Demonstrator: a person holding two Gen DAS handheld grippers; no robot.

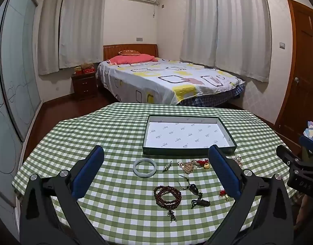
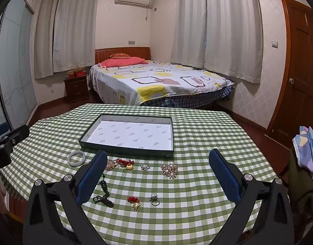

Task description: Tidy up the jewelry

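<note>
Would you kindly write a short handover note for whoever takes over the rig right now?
Left tool: open, empty, above the table.
Right tool: open, empty.
Box: open, nothing inside yet, at the far side of the checked tablecloth.
Still loose in front of it: jade bangle, wooden bead bracelet, black cord pendant, pearl brooch, ring, gold charms on red cord.
Done: nothing moved. Left: every piece into the box.

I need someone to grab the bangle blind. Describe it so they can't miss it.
Start at the shallow dark green box on the checked tablecloth. Just in front of its left near corner lies the bangle: one smooth, pale green-white ring, the only plain hoop there.
</note>
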